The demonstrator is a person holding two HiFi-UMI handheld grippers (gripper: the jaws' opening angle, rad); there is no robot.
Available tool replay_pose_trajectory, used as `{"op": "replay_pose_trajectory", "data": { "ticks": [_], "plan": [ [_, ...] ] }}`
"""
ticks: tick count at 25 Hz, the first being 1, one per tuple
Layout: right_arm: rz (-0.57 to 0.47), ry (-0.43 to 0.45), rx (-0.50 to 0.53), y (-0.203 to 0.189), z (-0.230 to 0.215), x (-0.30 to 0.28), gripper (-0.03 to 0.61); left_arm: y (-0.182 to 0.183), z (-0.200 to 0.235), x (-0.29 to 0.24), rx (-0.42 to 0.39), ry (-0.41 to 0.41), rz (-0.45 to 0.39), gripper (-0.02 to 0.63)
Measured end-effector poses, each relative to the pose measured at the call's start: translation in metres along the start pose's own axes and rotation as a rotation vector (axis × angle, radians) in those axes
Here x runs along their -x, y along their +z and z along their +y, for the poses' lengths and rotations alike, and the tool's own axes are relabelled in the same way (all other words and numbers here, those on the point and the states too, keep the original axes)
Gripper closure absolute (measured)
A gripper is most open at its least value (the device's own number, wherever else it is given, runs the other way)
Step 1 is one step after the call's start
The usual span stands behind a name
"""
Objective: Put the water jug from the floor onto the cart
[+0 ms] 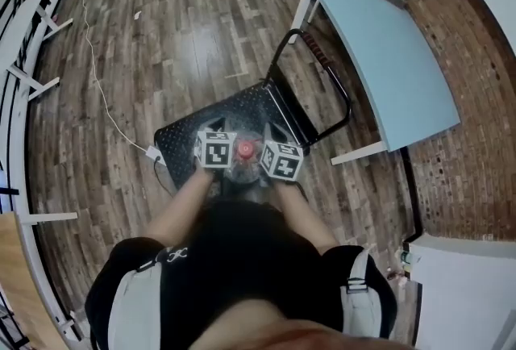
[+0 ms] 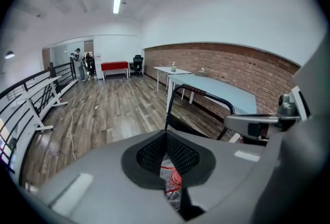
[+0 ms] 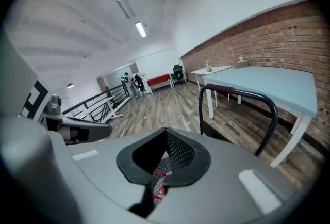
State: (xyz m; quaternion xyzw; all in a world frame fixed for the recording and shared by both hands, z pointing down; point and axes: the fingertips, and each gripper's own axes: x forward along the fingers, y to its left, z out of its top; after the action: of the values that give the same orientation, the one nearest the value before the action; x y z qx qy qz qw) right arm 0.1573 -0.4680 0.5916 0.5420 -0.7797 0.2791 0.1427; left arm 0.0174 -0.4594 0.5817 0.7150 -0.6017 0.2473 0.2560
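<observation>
The water jug (image 1: 246, 169), clear with a red cap, hangs in the head view between my two grippers, just in front of the person's body. It is above the near edge of the black cart (image 1: 242, 108), whose handle (image 1: 321, 60) rises on the far right. The left gripper (image 1: 232, 163) and the right gripper (image 1: 261, 166) clamp it from either side. In the left gripper view the left gripper (image 2: 167, 166) has its jaws together, with the jug's red label (image 2: 174, 182) in the notch. The right gripper (image 3: 162, 163) shows the same, with the jug (image 3: 157, 182) in its notch.
A light blue table (image 1: 395, 58) stands right of the cart, close to the handle. A white cable (image 1: 97, 82) runs over the wood floor to a power strip (image 1: 153, 155) by the cart's left corner. A railing (image 1: 16, 82) lines the left side. A white cabinet (image 1: 459, 284) sits at bottom right.
</observation>
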Motion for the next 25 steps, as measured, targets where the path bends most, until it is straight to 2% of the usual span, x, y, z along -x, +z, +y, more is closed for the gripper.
{"op": "replay_pose_trajectory", "data": {
  "ticks": [6,11,19,25],
  "plan": [
    [-0.062,0.030,0.015,0.029,0.019,0.010,0.566,0.024,0.005,0.013,-0.026,0.013,-0.057,0.612],
    [-0.028,0.046,0.060,0.034,0.021,0.013,0.566,0.034,-0.001,0.024,0.000,-0.020,-0.063,0.612],
    [-0.032,0.021,0.015,0.034,0.006,0.019,0.566,0.039,-0.004,0.028,-0.006,-0.044,-0.074,0.612],
    [-0.021,0.046,-0.019,0.027,0.008,0.022,0.566,0.036,-0.016,0.030,0.005,-0.087,-0.063,0.612]
  ]
}}
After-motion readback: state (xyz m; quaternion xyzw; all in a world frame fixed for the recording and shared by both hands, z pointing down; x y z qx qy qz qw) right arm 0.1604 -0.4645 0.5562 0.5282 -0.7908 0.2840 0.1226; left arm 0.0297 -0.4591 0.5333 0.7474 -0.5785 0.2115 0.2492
